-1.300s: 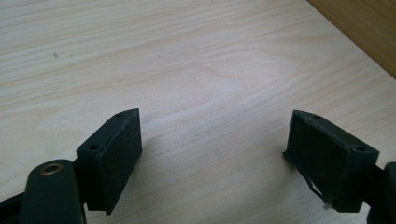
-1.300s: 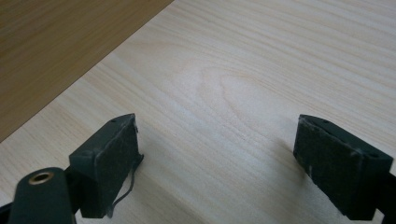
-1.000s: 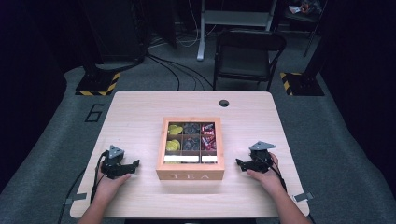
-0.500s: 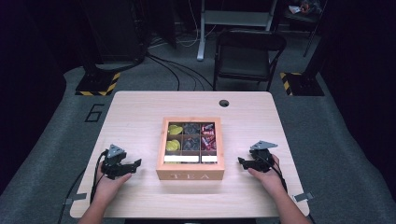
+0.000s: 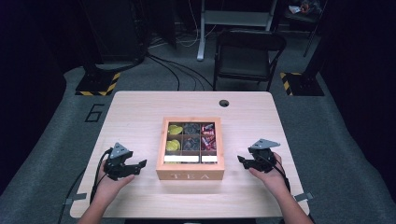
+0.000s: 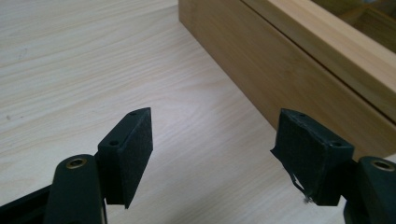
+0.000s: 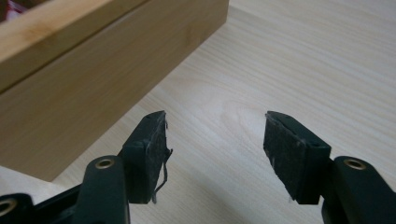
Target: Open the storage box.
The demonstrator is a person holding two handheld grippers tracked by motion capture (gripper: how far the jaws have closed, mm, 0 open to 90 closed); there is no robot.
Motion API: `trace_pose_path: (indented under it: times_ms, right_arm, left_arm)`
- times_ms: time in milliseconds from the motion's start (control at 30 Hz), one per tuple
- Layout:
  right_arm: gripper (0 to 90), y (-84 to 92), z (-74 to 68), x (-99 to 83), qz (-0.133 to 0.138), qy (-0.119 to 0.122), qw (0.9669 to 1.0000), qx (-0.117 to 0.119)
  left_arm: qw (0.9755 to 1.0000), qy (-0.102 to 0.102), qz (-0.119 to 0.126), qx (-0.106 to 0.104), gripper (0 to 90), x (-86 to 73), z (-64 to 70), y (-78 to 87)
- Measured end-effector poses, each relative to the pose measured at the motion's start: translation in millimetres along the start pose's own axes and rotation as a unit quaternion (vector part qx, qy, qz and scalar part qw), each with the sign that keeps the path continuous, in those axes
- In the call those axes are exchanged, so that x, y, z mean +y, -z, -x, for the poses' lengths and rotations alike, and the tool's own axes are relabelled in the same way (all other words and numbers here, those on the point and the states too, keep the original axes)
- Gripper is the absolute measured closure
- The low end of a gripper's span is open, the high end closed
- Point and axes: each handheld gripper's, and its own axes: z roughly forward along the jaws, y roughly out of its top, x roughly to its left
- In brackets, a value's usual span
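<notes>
1. Evidently we were at the approach step: our left tool [image 5: 138, 164] and right tool [image 5: 242, 160] sat on either side of the tea box [image 5: 190, 169], each pointing inward at a side wall, neither touching it.
2. Both tools had their jaws apart with nothing between them, though the jaws had just been closing somewhat; in the left gripper view the left tool [image 6: 212, 144] framed bare wood, as did the right tool [image 7: 215, 142] in the right gripper view.
3. The tea box [image 6: 299, 70] lay just beyond and to the right of the left tool's tips, and just beyond and to the left of the right tool's, its compartments holding yellow, dark and red packets.
4. Next, we judged, each tool had to close the gap and meet the box squarely, evenly from both sides.
5. The worktop [image 5: 140, 112] was pale wood grain; behind it stood a folding chair [image 5: 247, 51], cables trailing over grey floor.
</notes>
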Motion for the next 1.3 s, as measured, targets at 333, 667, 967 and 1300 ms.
trace_pose_path:
  times_ms: [333, 667, 967, 1300]
  right_arm:
    - [40.7, 13.0, -17.5, 2.7, 0.011, 0.024, 0.9995, 0.015]
    - [40.7, 17.4, -26.3, 1.0, 0.019, 0.026, 0.9992, 0.025]
    - [40.8, 18.4, -30.4, -2.0, 0.018, 0.026, 0.999, 0.03]
    - [41.2, 23.3, -36.0, -3.5, 0.024, 0.037, 0.9982, 0.04]
  left_arm:
    - [0.9991, -0.026, -0.002, -0.035, 32.4, -3.9, 22.7, 5.5]
    - [0.9984, -0.029, -0.009, -0.047, 34.0, -7.8, 30.6, 4.2]
    - [0.9977, -0.017, -0.005, -0.065, 34.0, -10.2, 35.7, 3.4]
    - [0.9969, -0.018, -0.001, -0.077, 34.4, -10.7, 35.6, 7.2]
